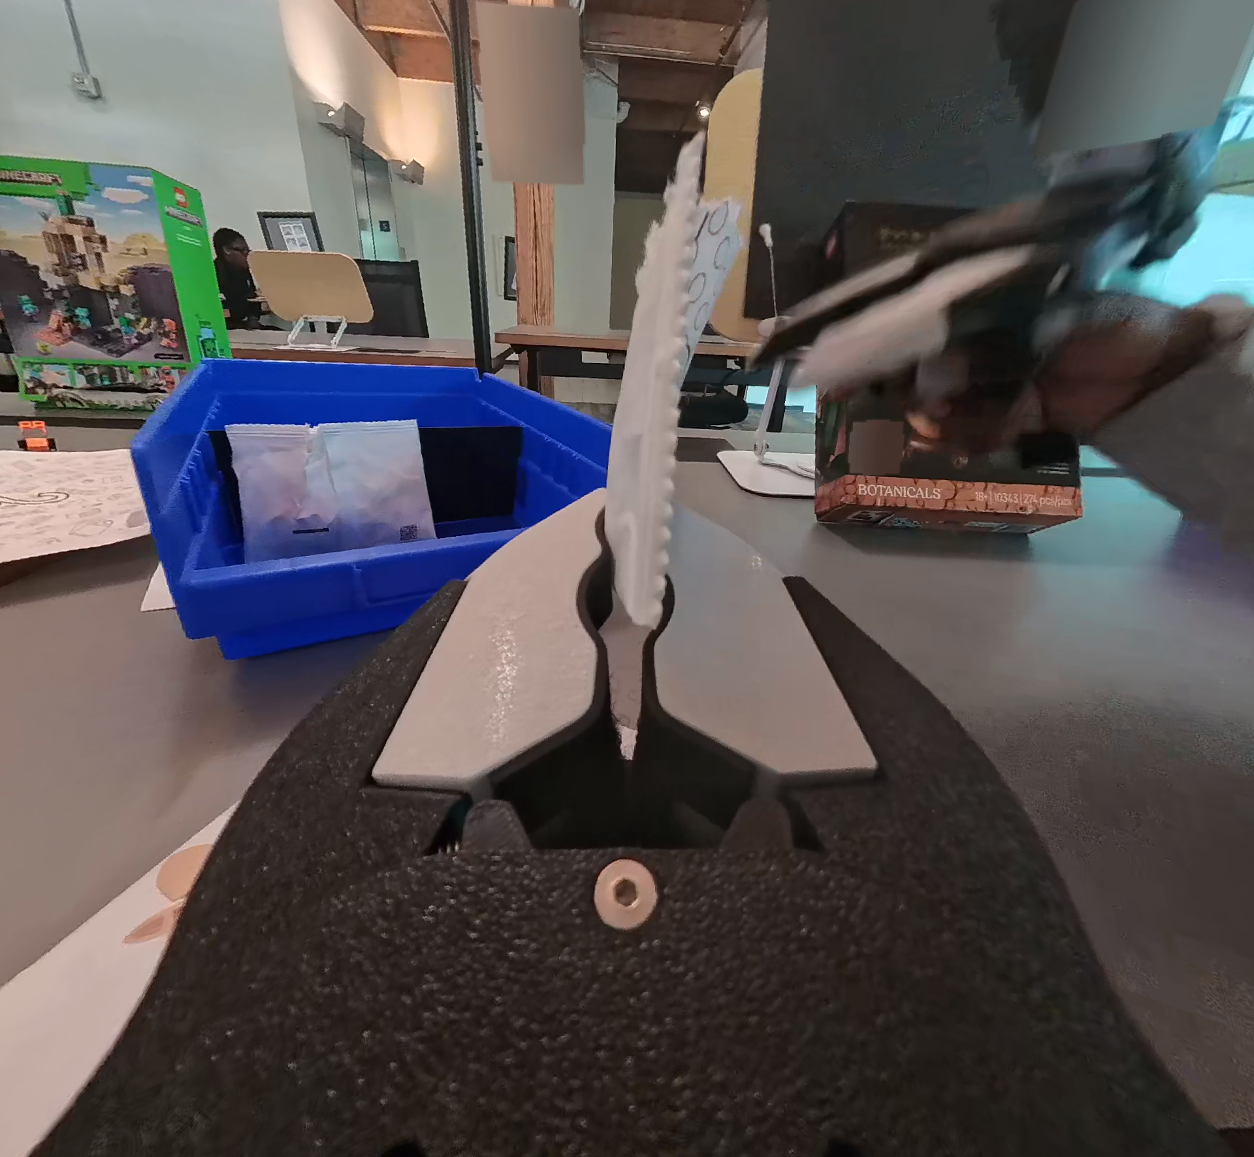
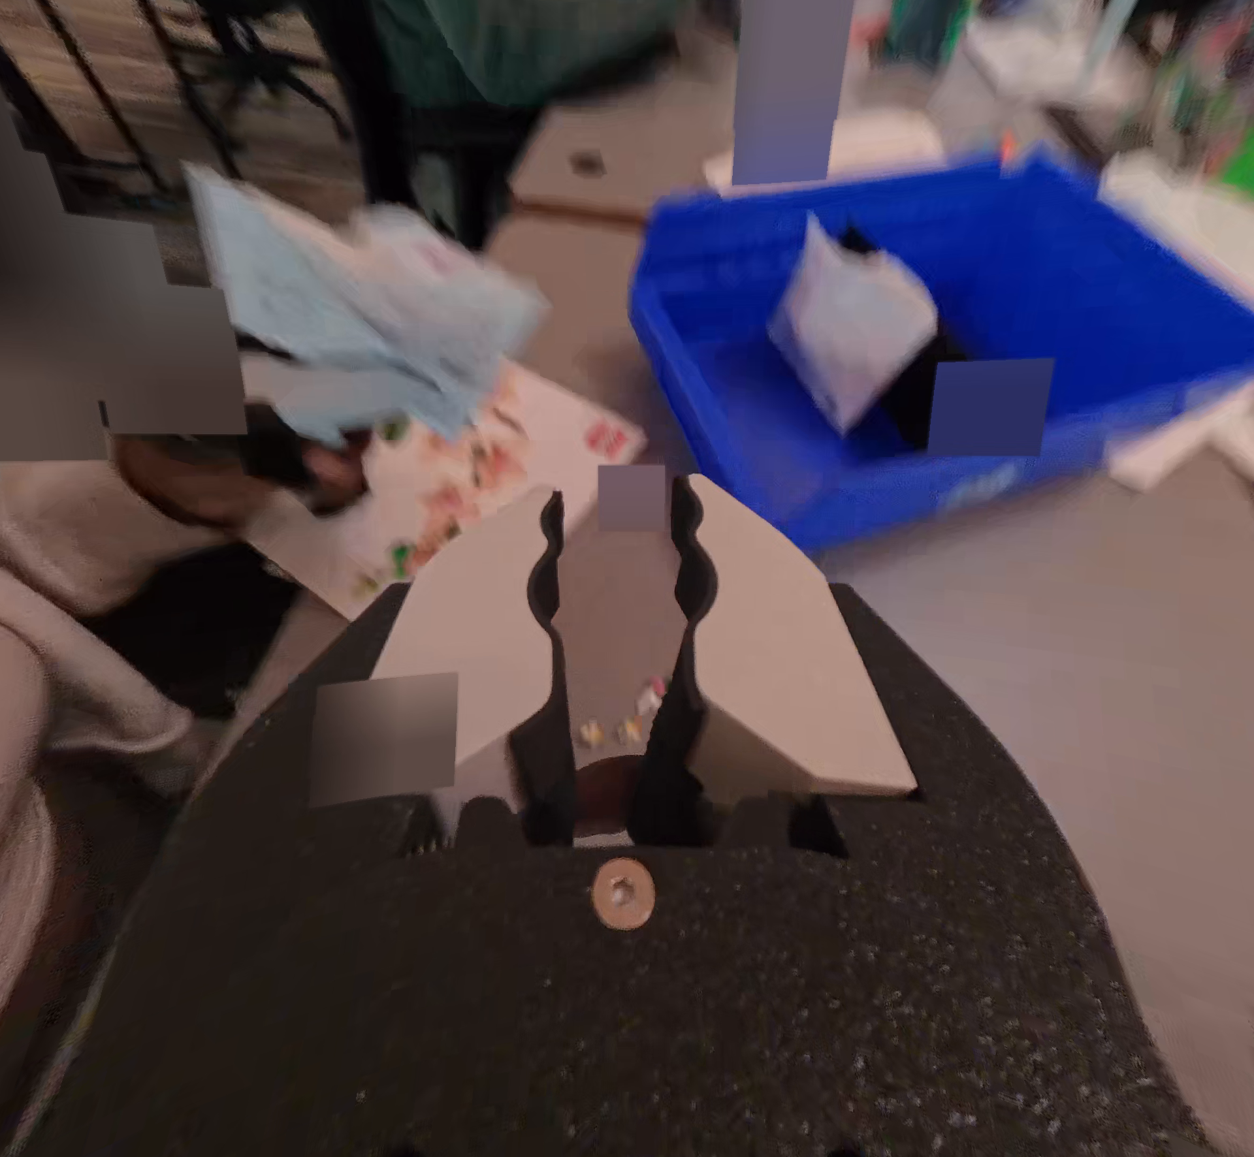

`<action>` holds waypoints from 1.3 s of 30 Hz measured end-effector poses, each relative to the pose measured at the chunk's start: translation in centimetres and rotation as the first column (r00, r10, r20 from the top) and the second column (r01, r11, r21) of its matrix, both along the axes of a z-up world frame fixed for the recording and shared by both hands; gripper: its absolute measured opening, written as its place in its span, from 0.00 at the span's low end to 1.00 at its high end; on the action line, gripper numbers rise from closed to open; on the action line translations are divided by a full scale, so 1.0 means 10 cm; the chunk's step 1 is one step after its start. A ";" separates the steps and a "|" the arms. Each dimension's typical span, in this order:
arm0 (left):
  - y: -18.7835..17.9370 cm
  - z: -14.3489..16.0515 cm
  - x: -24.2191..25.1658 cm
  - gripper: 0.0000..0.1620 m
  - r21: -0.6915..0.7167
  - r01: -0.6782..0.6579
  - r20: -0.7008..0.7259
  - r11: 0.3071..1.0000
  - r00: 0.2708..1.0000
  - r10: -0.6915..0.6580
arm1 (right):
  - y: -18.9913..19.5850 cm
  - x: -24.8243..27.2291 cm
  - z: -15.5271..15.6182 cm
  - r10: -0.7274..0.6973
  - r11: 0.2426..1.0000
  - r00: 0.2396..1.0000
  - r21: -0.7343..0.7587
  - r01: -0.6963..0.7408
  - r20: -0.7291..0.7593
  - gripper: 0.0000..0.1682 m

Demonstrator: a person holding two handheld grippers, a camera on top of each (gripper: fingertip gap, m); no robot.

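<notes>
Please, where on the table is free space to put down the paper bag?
Bare grey table lies right of the blue bin and in front of the dark box. Left is crowded: bin, printed sheets. The left hand-held gripper grips the white bag; the right hand-held gripper is open.

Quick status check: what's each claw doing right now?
Left gripper shut on white paper packet, held upright. Right gripper open, empty, above table. Blue bin beyond holds another packet.
</notes>
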State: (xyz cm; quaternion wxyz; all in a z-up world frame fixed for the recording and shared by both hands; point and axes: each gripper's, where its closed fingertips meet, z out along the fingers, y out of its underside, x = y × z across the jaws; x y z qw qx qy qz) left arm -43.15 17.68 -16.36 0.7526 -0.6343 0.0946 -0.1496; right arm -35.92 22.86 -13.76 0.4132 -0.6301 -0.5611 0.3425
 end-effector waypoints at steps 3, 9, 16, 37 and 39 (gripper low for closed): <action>0.00 -0.01 0.01 0.01 -0.007 0.008 0.014 1.000 1.000 -0.007 | 0.23 0.22 -0.78 -0.097 0.986 0.981 -0.120 0.119 0.171 0.21; 0.01 -0.02 0.00 0.01 -0.011 0.004 0.009 1.000 1.000 -0.004 | 0.27 0.21 -1.41 -0.125 0.983 0.931 -0.082 0.163 0.343 0.19; 0.01 -0.03 0.00 0.01 -0.015 0.006 0.017 1.000 1.000 -0.006 | 0.23 0.14 -1.45 -0.105 0.978 0.924 -0.131 0.163 0.368 0.04; 0.00 -0.03 0.09 0.01 0.001 0.017 -0.070 1.000 0.997 -0.017 | -0.69 -0.53 0.32 0.248 0.969 0.969 -0.002 -0.248 0.009 0.10; -0.01 -0.03 0.10 0.01 0.005 0.015 -0.082 1.000 0.996 -0.014 | -0.70 -0.50 0.29 0.249 0.968 0.968 -0.011 -0.249 0.016 0.13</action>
